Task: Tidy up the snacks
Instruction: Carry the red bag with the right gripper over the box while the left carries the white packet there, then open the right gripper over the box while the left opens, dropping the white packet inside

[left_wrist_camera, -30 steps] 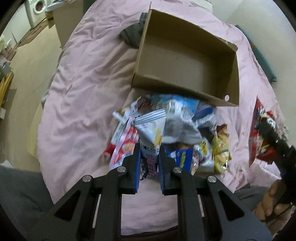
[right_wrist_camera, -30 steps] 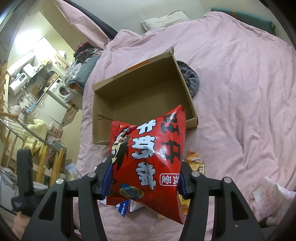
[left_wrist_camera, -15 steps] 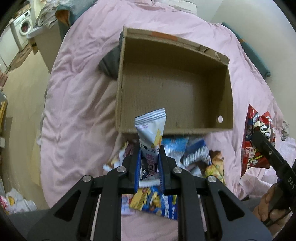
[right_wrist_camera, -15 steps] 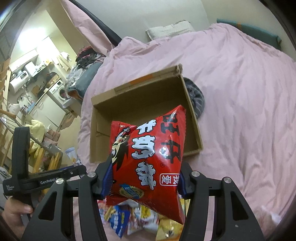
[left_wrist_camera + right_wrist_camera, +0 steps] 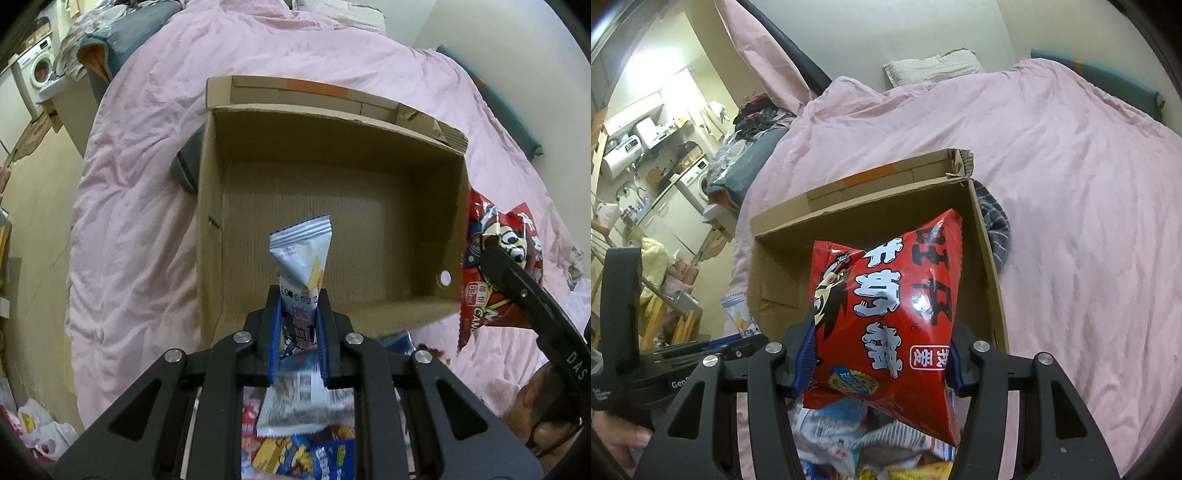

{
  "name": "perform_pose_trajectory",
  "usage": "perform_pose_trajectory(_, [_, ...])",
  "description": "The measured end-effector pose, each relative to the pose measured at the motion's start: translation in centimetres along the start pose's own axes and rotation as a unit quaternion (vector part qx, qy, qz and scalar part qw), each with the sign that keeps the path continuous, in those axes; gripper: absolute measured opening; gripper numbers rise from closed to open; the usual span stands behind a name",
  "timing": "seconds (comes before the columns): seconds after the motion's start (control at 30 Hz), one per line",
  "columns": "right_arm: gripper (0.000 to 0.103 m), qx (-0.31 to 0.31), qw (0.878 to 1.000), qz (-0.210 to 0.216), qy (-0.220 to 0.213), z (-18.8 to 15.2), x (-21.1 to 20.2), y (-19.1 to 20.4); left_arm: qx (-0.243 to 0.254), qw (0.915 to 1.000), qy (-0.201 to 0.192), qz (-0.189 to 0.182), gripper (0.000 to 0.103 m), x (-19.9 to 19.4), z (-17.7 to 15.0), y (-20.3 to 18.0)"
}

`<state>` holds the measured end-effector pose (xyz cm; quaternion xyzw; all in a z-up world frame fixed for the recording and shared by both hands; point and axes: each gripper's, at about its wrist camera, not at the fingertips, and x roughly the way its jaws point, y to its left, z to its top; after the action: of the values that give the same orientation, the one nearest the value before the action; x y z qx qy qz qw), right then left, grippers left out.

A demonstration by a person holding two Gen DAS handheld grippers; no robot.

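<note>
Snacks are in transit to the cardboard box [image 5: 332, 206], which sits open and empty on the pink bedspread [image 5: 140, 221]. The left gripper [image 5: 298, 314] is clamped on a slim white packet [image 5: 301, 254], held upright over the box's near wall. The right gripper [image 5: 879, 354] is clamped across a puffed red bag [image 5: 886, 302], poised at the near edge of the box. The remaining snack pile [image 5: 871, 443] lies just below both grippers, outside the box.

Procedure:
1. Carry each item fully past the near wall before releasing.
2. Lower it close to the floor; the packet will probably topple if dropped.
3. Place the bag toward the right side and the packet toward the left.
4. Release one at a time.
</note>
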<state>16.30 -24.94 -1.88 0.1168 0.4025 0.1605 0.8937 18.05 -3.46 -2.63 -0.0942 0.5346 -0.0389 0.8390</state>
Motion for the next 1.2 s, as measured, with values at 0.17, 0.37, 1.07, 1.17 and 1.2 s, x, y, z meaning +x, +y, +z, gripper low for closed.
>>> perform_pose_trajectory(0.17, [0.058,0.002,1.000,-0.008,0.008,0.7,1.8,-0.2,-0.002,1.0000,0.002,0.001,0.014,1.5,0.9,0.2])
perform_pose_trajectory(0.37, [0.058,0.002,1.000,-0.009,0.022,1.0,3.8,-0.1,-0.002,1.0000,0.005,-0.001,0.014,3.3,1.2,0.6])
perform_pose_trajectory(1.07, [0.060,0.024,0.996,-0.017,0.080,-0.1,6.8,-0.9,0.008,0.9998,-0.017,-0.005,0.014,4.0,1.1,0.5])
perform_pose_trajectory(1.17, [0.060,0.024,0.996,-0.019,0.079,0.1,6.9,-1.0,0.016,0.9996,-0.021,0.001,0.015,3.8,1.0,0.3])
perform_pose_trajectory(1.2, [0.060,0.024,0.996,-0.019,0.078,0.1,6.9,-1.0,0.019,0.9996,-0.022,0.003,0.015,3.7,1.0,0.2])
